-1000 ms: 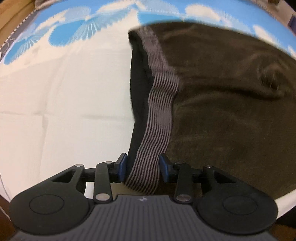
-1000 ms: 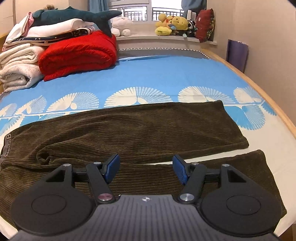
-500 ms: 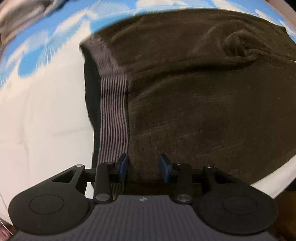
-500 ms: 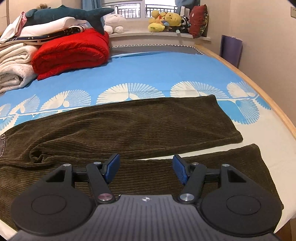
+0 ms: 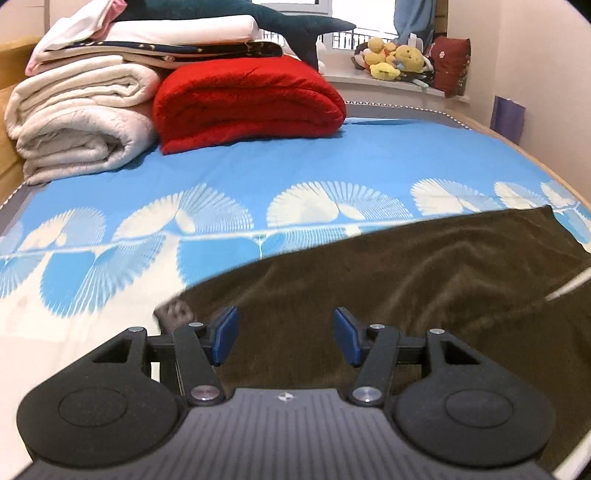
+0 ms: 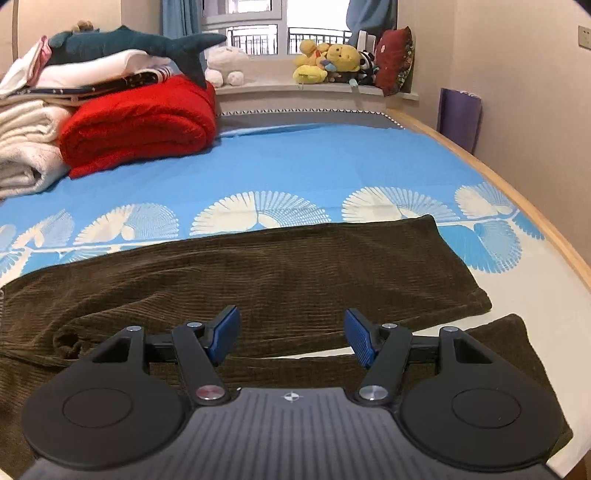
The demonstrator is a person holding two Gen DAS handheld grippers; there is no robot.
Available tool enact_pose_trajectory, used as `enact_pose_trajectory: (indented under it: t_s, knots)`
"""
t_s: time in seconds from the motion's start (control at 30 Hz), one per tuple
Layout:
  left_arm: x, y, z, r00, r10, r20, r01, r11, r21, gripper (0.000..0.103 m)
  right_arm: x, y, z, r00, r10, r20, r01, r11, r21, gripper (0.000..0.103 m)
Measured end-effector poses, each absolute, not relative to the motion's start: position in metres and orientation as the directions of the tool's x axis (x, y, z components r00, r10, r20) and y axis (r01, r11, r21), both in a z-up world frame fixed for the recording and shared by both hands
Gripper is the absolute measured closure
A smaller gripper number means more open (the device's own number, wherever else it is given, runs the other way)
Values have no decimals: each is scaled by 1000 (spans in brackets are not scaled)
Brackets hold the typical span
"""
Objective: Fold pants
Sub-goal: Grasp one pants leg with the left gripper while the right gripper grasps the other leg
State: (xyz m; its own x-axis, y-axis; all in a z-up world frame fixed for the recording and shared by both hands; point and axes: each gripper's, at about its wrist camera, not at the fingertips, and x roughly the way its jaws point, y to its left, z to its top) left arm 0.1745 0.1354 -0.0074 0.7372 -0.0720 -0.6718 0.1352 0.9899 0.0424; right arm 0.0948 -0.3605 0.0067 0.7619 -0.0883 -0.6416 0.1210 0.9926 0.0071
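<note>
Left gripper (image 5: 284,334) let go of the waistband and lifted away; its fingers have just opened, nothing between them. Pants (image 6: 280,266) lie flat across the bed (image 6: 332,162), legs side by side, ready for folding. Right gripper (image 6: 291,334) hovers angled down over the legs, fingers open, empty.

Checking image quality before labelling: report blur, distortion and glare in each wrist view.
Left wrist view: pants smeared by motion blur, waistband unreadable; bed edge bowed by the fisheye. Right wrist view: sharp, corduroy ribs crisp on the pants; window blown out; corners vignetted in both.
</note>
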Motion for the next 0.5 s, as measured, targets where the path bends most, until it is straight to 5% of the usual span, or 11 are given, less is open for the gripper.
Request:
enact_pose_trajectory:
  t_s: [0.07,0.13,0.17,0.23,0.3,0.37,0.43,0.5]
  knots:
    - [203,130,-15,721,-76,-689,145,989,42,43,99,-359,5,745,-112,-657,137,991,-14,42]
    - [237,124,-28,708,-62,-704,144,988,58,70,103,-360,6,745,-92,-661,137,990,16,48]
    - [258,125,-38,696,-46,-717,134,989,67,73,105,-360,7,746,-82,-660,132,991,25,52]
    - [285,130,-59,670,-23,-742,98,994,57,89,108,-358,6,746,-88,-660,114,993,-3,64]
    - [307,136,-80,651,-9,-759,68,997,47,88,114,-359,2,726,-110,-678,106,993,-47,87]
    - [321,140,-90,652,7,-758,50,997,53,78,119,-365,-1,711,-87,-698,103,994,-18,88]
    - [338,140,-96,653,16,-757,41,998,56,29,123,-372,-3,696,-67,-715,109,994,13,88]
    - [355,135,-103,632,41,-774,52,994,95,16,128,-373,-7,681,-67,-729,103,995,4,88]
